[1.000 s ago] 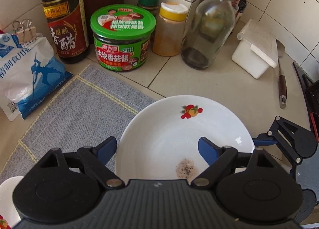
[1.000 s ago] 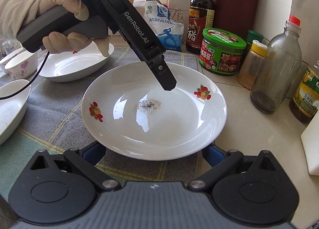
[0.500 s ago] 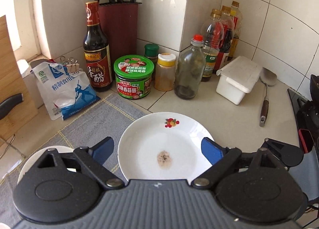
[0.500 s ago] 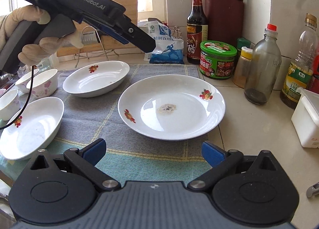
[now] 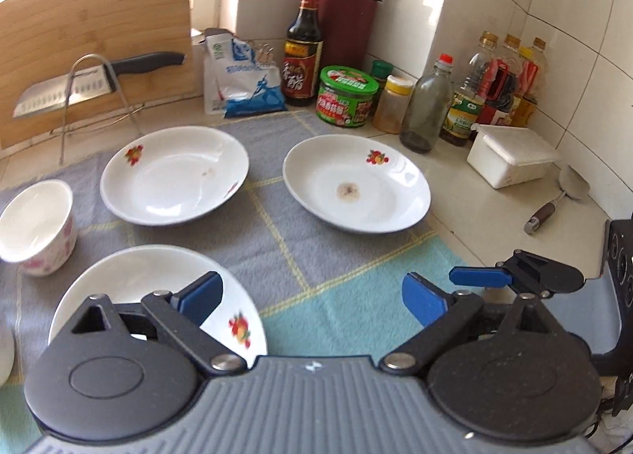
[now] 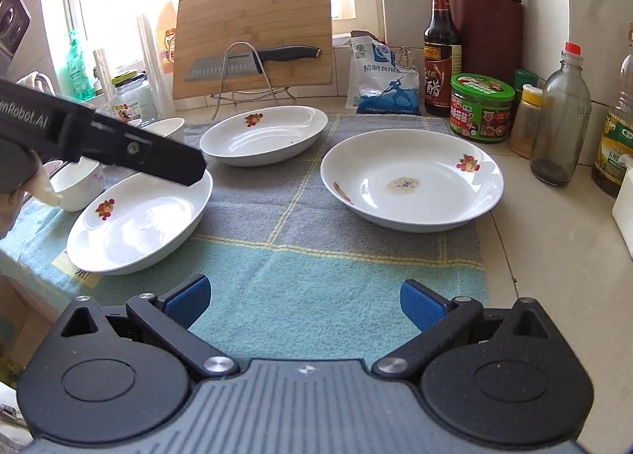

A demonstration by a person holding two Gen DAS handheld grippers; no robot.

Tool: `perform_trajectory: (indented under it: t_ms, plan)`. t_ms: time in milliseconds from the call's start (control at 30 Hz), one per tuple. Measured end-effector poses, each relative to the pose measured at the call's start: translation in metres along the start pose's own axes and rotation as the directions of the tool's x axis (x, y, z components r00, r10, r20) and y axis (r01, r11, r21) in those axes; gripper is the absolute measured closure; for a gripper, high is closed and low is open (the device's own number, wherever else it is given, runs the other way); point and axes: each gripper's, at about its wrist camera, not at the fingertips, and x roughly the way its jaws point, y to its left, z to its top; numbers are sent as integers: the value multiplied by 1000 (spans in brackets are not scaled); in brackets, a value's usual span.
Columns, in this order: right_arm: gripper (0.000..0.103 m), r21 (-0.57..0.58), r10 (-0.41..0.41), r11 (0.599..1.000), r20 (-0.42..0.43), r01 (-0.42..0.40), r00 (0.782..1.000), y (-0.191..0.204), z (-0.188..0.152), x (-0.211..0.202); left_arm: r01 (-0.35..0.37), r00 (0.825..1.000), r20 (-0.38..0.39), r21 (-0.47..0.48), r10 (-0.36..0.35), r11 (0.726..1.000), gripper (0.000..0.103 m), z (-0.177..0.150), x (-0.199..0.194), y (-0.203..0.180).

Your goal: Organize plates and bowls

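Stained plate sits on the checked mat, jars and bottles just behind it. Left gripper opening, empty, over the near plate. Right gripper spread, empty.

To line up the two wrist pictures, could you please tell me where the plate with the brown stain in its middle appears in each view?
Left wrist: the stained plate lies right of centre, at the cloth's far right edge.
Right wrist: the stained plate lies right of centre, in the middle distance.
Shared landmark: the green-lidded jar stands just behind it in both.
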Motion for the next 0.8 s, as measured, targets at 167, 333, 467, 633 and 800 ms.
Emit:
perform_trajectory:
  t_ms: [167, 333, 467, 633, 800]
  plan:
    - [0, -25, 48, 999, -17, -48, 999, 16, -6, 0, -70, 997, -27, -74, 69, 995, 6, -38, -26, 11]
    - [0, -6, 84, 996, -25, -84, 996, 26, -5, 8, -146, 989, -51, -89, 141, 985, 6, -63, -44, 25]
    - [0, 0, 109, 994, -29, -109, 994, 35, 1, 15, -179, 981, -86, -81, 172, 981, 6, -76, -49, 44]
    - [0, 1, 110, 994, -47, -110, 993, 50, 11, 32, -182, 975, -135, -49, 174, 982, 6, -91, -46, 67]
    - [0, -3, 108, 994, -79, -108, 991, 67, 19, 47, -176, 974, -144, 22, 178, 984, 6, -99, -39, 86]
